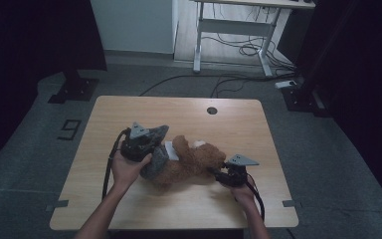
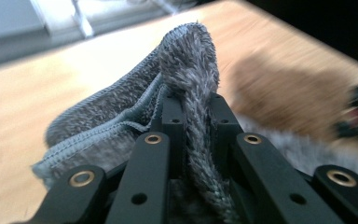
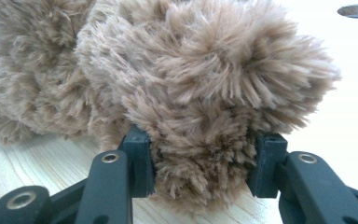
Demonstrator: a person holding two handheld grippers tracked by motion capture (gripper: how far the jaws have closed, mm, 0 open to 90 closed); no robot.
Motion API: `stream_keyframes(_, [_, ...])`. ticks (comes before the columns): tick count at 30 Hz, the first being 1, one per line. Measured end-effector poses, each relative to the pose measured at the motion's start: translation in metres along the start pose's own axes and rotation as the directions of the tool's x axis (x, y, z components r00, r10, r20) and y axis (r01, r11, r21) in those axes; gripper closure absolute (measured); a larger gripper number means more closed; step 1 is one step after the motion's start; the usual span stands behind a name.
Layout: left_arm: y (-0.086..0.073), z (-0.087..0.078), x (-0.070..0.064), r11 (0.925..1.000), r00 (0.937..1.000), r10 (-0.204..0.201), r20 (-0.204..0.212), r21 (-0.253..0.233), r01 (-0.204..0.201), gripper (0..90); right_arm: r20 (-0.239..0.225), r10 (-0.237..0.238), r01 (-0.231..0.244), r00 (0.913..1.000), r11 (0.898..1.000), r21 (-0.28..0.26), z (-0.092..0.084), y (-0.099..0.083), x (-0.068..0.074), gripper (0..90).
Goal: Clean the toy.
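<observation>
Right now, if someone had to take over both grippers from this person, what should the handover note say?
Left gripper: shut on a fold of the grey cloth, lifted at the teddy bear's left side.
Right gripper: shut on a furry end of the brown teddy bear, pinning it near the table's middle.
Done: both grips are set, and part of the cloth is around the bear's left end.
Left, probably: work the cloth along or off the bear; which way can't be told. Keep the right grip steady.
</observation>
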State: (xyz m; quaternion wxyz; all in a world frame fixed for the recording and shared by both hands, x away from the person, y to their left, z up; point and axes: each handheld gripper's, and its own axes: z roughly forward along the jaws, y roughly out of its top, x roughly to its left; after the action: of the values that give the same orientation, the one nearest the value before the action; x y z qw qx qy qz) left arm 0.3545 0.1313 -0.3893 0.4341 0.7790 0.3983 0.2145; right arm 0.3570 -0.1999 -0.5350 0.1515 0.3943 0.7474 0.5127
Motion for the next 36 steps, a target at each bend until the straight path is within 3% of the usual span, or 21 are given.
stream_keyframes(4, [0.026, 0.003, -0.038, 0.9967, 0.9954, 0.068, 0.067, -0.047, -0.065, 80.0, -0.001, 0.000, 0.000, 1.0000, 1.000, 0.000, 0.000, 0.000, -0.001, 52.6])
stream_keyframes(8, [0.043, 0.028, -0.078, 0.9924, 0.9833, 0.121, 0.136, -0.042, -0.116, 80.0, 0.001, 0.003, -0.003, 1.0000, 1.000, 0.001, 0.000, 0.000, 0.000, 52.6])
stream_keyframes(10, [0.047, 0.050, -0.096, 0.9902, 0.9766, 0.140, 0.164, -0.015, -0.139, 79.9, 0.002, 0.005, -0.005, 1.0000, 1.000, 0.000, 0.000, 0.000, 0.000, 52.6])
stream_keyframes(14, [0.046, 0.104, -0.123, 0.9841, 0.9684, 0.139, 0.207, 0.080, -0.159, 79.8, 0.002, 0.002, -0.002, 1.0000, 1.000, -0.002, 0.000, 0.001, 0.000, 52.7])
stream_keyframes(18, [0.032, 0.144, -0.139, 0.9605, 0.9659, 0.178, 0.188, 0.180, -0.212, 79.6, 0.004, 0.006, -0.006, 1.0000, 1.000, 0.003, 0.000, 0.001, 0.000, 52.7])
stream_keyframes(19, [0.026, 0.151, -0.139, 0.9580, 0.9658, 0.189, 0.177, 0.183, -0.221, 79.5, 0.004, 0.008, -0.008, 1.0000, 1.000, 0.004, 0.000, 0.001, 0.000, 52.8])
stream_keyframes(22, [0.022, 0.148, -0.132, 0.9676, 0.9693, 0.164, 0.183, 0.161, -0.194, 79.5, 0.008, 0.010, -0.010, 0.9999, 1.000, 0.014, 0.000, 0.000, 0.000, 52.8])
stream_keyframes(23, [0.022, 0.148, -0.132, 0.9676, 0.9693, 0.164, 0.183, 0.161, -0.194, 79.6, 0.009, 0.006, -0.006, 0.9999, 1.000, 0.013, 0.000, 0.000, 0.000, 52.8])
stream_keyframes(24, [0.022, 0.137, -0.126, 0.9670, 0.9712, 0.198, 0.133, 0.136, -0.215, 79.6, 0.010, 0.003, -0.003, 0.9999, 1.000, 0.011, 0.000, 0.000, 0.000, 52.8])
stream_keyframes(25, [0.022, 0.137, -0.126, 0.9670, 0.9712, 0.198, 0.133, 0.136, -0.215, 79.7, 0.011, 0.005, -0.005, 0.9999, 1.000, 0.010, 0.000, 0.000, 0.001, 52.8])
stream_keyframes(26, [0.020, 0.124, -0.113, 0.9682, 0.9750, 0.204, 0.088, 0.129, -0.214, 79.6, 0.010, 0.005, -0.005, 0.9999, 1.000, 0.010, 0.000, 0.000, 0.000, 52.8])
stream_keyframes(28, [0.015, 0.113, -0.094, 0.9731, 0.9817, 0.181, 0.060, 0.134, -0.187, 79.8, 0.009, 0.010, -0.010, 0.9999, 1.000, 0.009, 0.000, 0.000, 0.000, 52.8])
stream_keyframes(29, [0.015, 0.113, -0.094, 0.9731, 0.9817, 0.181, 0.060, 0.134, -0.187, 79.9, 0.009, 0.010, -0.010, 0.9999, 1.000, 0.009, 0.000, 0.000, 0.000, 52.8])
stream_keyframes(30, [0.008, 0.101, -0.075, 0.9801, 0.9879, 0.151, 0.035, 0.125, -0.154, 79.9, 0.007, 0.012, -0.012, 0.9999, 1.000, 0.007, 0.000, 0.000, -0.001, 52.9])
stream_keyframes(33, [-0.001, 0.080, -0.058, 0.9852, 0.9889, 0.147, 0.022, 0.086, -0.149, 80.1, 0.005, 0.009, -0.009, 0.9999, 1.000, 0.003, 0.000, 0.000, 0.000, 52.9])
stream_keyframes(36, [-0.005, 0.066, -0.051, 0.9864, 0.9885, 0.149, 0.027, 0.067, -0.150, 80.0, 0.008, -0.007, 0.007, 0.9999, 1.000, 0.008, 0.001, -0.001, 0.002, 52.9])
